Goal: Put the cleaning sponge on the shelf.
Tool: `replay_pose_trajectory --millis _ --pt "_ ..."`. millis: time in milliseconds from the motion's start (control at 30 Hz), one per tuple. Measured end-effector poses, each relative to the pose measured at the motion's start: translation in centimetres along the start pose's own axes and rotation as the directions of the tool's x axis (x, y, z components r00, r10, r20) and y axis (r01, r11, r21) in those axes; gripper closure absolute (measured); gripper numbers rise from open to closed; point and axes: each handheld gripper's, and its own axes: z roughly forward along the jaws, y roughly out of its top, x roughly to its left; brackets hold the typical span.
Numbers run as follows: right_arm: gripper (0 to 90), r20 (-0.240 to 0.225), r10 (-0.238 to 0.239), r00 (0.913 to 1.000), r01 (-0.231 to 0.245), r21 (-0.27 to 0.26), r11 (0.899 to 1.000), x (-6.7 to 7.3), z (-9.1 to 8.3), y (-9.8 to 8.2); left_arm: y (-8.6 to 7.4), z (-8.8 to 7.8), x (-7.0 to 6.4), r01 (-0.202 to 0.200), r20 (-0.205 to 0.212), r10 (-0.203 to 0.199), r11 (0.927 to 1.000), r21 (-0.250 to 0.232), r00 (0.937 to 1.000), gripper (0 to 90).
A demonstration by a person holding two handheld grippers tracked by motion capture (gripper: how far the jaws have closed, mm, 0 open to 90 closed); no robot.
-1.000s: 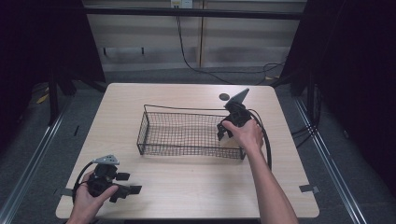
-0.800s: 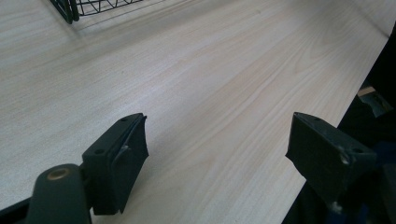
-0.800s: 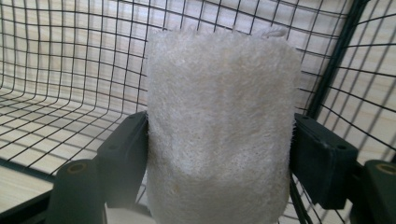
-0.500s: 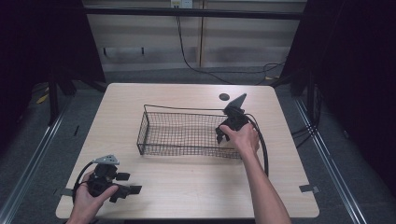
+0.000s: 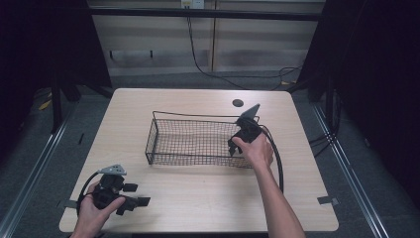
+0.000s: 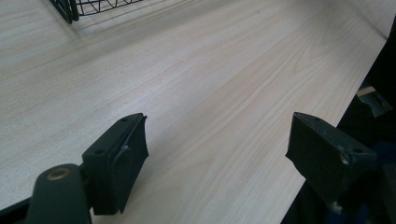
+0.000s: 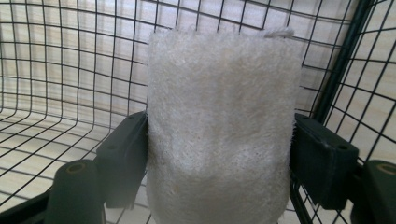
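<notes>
Two grippers work our table [image 5: 208,193]. At 3 o'clock in the wire basket [image 5: 193,144], our right gripper [image 7: 219,154] has its fingers [image 7: 123,156] pressed against a pale fibrous sponge [image 7: 219,121], gripping it inside the mesh. At 7 o'clock, our left gripper [image 6: 217,149] rests with fingers spread wide, holding nothing.

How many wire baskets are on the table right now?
1. The black wire basket sits mid-table; the right gripper is inside its right end, holding a fuzzy white pad. The left gripper rests near the table's front left corner.
</notes>
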Motion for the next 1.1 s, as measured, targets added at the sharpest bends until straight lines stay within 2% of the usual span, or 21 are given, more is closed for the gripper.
replay_pose_trajectory --millis 433,700,867,1100 --pt "23.2 0.011 -0.004 0.9999 0.004 0.027 1.0 0.1 0.0 0.2 0.0 0.0 0.0 -0.001 0.001 0.001 1.0 0.001 1.0 19.8" --pt "19.1 0.02 -0.014 0.9997 0.014 0.016 1.0 -0.1 -0.3 0.1 0.0 0.1 0.0 0.0 -0.003 0.0 1.0 0.0 1.0 19.8" --pt "16.3 0.005 -0.015 0.9999 0.015 0.007 1.0 -0.2 -0.7 0.1 0.0 0.1 0.0 0.001 -0.002 -0.001 1.0 0.0 1.0 19.8" --pt "16.1 0.0 -0.029 0.9996 0.029 -0.035 0.999 -0.2 -1.7 -0.1 0.0 0.1 0.0 0.0 -0.003 0.0 1.0 0.0 1.0 19.8"
